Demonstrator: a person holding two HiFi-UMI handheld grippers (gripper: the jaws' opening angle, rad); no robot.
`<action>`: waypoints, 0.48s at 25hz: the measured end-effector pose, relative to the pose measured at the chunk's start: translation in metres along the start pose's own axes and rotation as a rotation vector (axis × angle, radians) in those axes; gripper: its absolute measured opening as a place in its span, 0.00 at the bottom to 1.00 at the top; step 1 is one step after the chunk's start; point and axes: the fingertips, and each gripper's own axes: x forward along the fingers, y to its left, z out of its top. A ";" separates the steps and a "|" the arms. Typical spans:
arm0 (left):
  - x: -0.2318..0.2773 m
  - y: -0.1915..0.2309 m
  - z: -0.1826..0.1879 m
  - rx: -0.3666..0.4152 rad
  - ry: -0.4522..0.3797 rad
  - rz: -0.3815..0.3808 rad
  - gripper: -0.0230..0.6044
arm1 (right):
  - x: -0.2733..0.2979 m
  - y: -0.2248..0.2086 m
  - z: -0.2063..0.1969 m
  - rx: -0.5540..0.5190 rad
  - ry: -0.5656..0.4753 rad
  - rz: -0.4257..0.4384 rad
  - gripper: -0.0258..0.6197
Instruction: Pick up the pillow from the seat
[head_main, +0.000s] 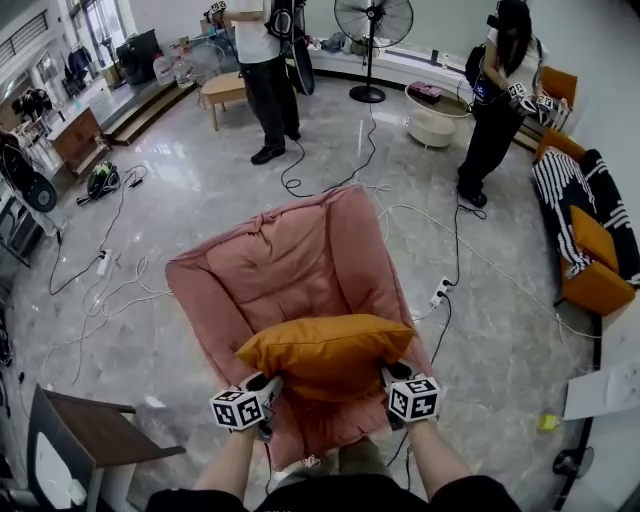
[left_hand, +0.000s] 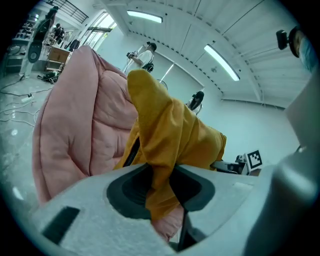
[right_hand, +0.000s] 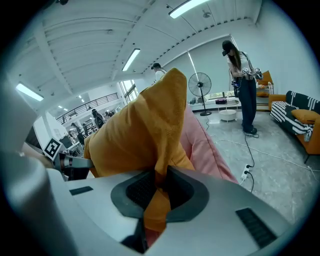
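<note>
the orange pillow (head_main: 325, 352) hangs level over the front of the pink armchair (head_main: 290, 265), stretched between the two tongs. the left tongs (head_main: 266, 384) are clenched on its left end and the right tongs (head_main: 393, 373) on its right end, each pinching a fold of fabric.

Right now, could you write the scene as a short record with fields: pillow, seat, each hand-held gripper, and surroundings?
pillow: orange pillow, held across the front of the seat
seat: pink padded seat
left side: left hand-held gripper shut on the pillow's left end
right side: right hand-held gripper shut on the pillow's right end
pillow touching seat: cannot tell
surroundings: fan at the far side, cables on the floor
</note>
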 end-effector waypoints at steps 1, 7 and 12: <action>-0.005 -0.002 -0.003 0.004 0.003 -0.004 0.23 | -0.006 0.003 -0.003 0.007 -0.004 -0.005 0.11; -0.030 -0.007 -0.020 0.055 0.041 -0.039 0.22 | -0.037 0.023 -0.023 0.020 -0.016 -0.026 0.10; -0.048 -0.017 -0.023 0.108 0.054 -0.061 0.21 | -0.061 0.036 -0.031 0.082 -0.031 -0.045 0.09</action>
